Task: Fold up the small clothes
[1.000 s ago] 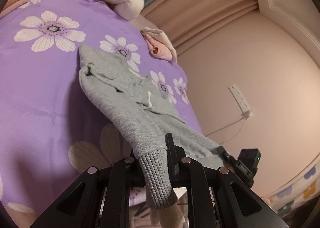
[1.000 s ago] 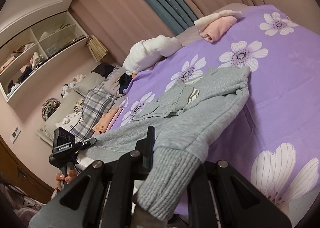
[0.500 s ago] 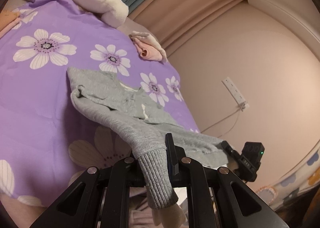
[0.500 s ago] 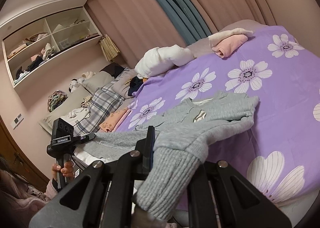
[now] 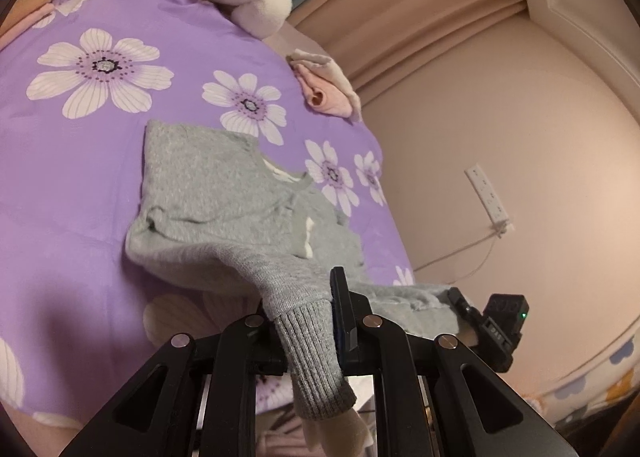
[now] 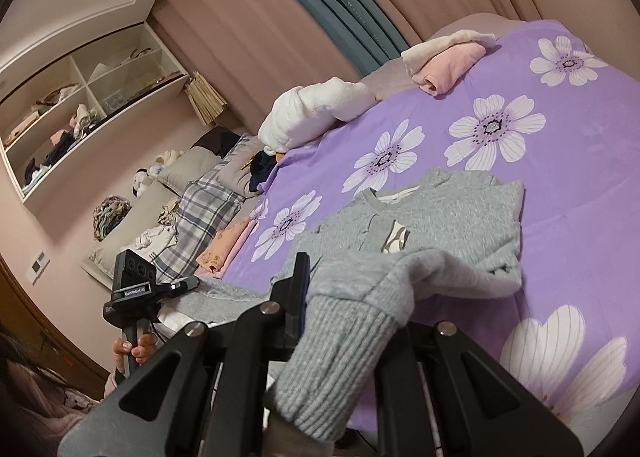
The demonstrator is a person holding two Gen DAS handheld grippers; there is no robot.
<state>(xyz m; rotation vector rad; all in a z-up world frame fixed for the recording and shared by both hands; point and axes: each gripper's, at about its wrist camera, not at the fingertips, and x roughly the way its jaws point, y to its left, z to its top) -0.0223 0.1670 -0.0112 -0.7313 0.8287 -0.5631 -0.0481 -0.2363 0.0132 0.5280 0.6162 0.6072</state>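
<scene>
Since a second ago the grey sweater (image 5: pixel 224 197) has spread flatter ahead of both tongs; left gripper (image 5: pixel 304 321) and right gripper (image 6: pixel 340 309) each clamp a ribbed cuff. Keep both cuffs level and taut while laying the sleeves forward.

A grey sweater (image 5: pixel 224 197) lies on a purple bedspread (image 5: pixel 72 185) patterned with white flowers.

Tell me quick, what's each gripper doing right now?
Left gripper: shut on a ribbed cuff of the grey knit sweater.
Right gripper: shut on its other cuff.
</scene>
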